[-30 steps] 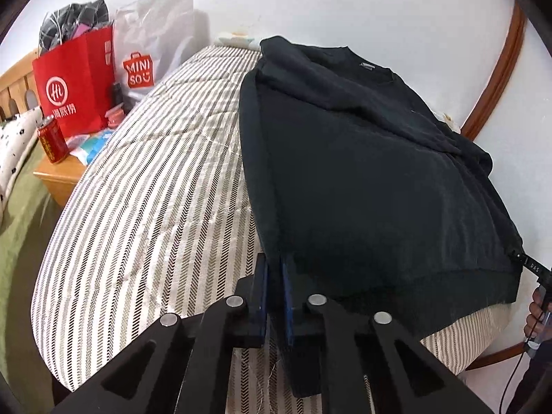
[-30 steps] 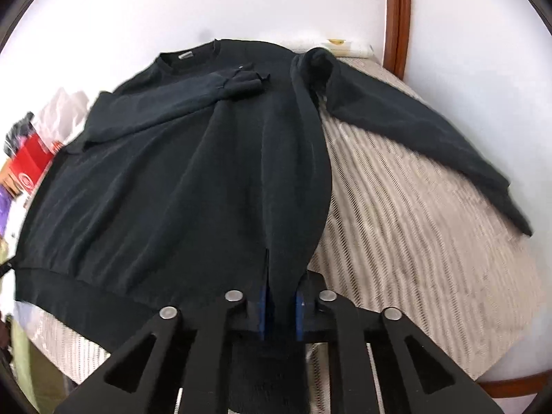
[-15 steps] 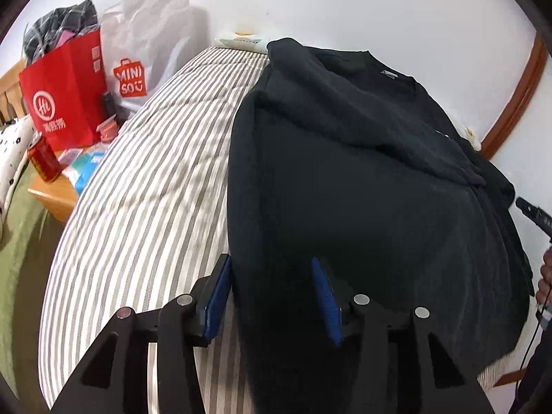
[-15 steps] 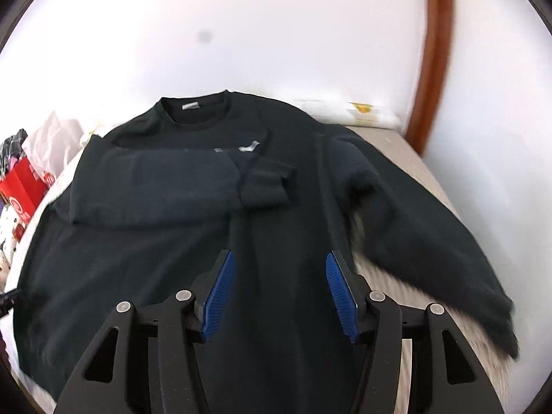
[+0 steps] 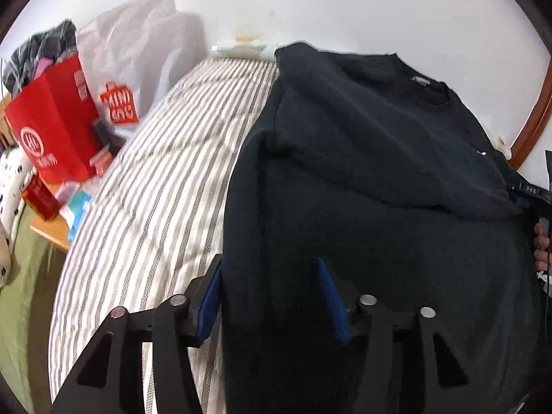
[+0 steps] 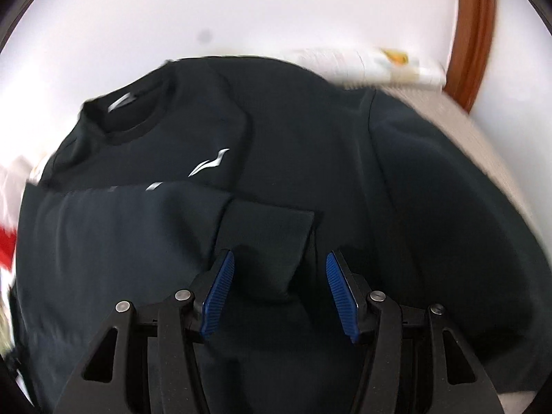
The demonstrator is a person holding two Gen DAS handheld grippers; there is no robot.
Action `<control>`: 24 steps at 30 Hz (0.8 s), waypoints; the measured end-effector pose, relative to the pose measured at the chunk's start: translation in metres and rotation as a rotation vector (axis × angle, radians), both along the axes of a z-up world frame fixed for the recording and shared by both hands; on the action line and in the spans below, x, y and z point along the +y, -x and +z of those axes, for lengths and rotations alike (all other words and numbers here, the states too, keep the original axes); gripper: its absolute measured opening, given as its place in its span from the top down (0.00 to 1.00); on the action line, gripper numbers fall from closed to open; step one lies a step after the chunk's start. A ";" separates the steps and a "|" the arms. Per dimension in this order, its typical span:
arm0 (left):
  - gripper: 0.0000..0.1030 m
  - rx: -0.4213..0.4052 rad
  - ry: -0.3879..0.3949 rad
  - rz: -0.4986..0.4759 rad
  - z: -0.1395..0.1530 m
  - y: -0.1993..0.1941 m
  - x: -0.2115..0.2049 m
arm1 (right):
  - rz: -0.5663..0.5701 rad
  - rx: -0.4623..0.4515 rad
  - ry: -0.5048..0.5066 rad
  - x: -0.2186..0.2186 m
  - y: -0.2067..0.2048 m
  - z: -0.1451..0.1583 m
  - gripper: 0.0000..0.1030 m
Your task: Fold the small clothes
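Note:
A black sweatshirt (image 5: 379, 207) lies flat on the striped bed (image 5: 165, 179), collar toward the wall, one sleeve folded across its chest. My left gripper (image 5: 269, 293) is open and empty over the sweatshirt's left edge. In the right wrist view the sweatshirt (image 6: 293, 158) fills the frame, with a white logo (image 6: 208, 165) below the collar. My right gripper (image 6: 281, 283) is open, its blue pads on either side of the folded sleeve's cuff (image 6: 269, 234) without gripping it. The right gripper also shows at the left wrist view's right edge (image 5: 538, 200).
A red paper bag (image 5: 51, 127) and a white MINISO bag (image 5: 138, 76) stand left of the bed, with small items on a wooden bedside table (image 5: 48, 234). A wooden frame (image 6: 472, 34) runs up the wall at the right. A white packet (image 6: 379, 65) lies by the wall.
Both grippers were shut on the sweatshirt's hem a second ago. They let go, opened, and moved forward over the garment toward the collar. The right one now hovers over the sleeve cuff.

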State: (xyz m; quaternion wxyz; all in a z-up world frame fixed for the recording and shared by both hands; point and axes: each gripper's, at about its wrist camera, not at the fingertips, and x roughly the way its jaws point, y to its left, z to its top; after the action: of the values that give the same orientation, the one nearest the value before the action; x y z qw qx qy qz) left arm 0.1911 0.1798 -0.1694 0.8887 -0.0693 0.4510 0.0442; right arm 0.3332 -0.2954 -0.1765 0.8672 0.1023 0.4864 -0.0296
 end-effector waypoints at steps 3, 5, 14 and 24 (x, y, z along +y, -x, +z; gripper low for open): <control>0.46 -0.005 -0.013 0.003 -0.002 -0.003 -0.002 | 0.016 -0.055 -0.047 -0.001 -0.006 0.001 0.77; 0.45 -0.006 -0.029 0.002 -0.002 -0.003 -0.005 | 0.051 -0.073 -0.048 0.001 -0.007 0.002 0.89; 0.40 -0.008 -0.042 0.003 -0.003 -0.007 -0.007 | -0.035 -0.166 -0.118 -0.032 0.022 0.035 0.89; 0.37 0.015 -0.034 0.015 -0.001 -0.001 -0.009 | -0.026 -0.022 0.028 -0.021 0.031 0.027 0.77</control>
State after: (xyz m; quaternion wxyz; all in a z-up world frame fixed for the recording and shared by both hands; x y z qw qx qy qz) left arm 0.1919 0.1708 -0.1706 0.8860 -0.0574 0.4563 0.0589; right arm 0.3024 -0.3161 -0.1499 0.8734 0.0969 0.4751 -0.0464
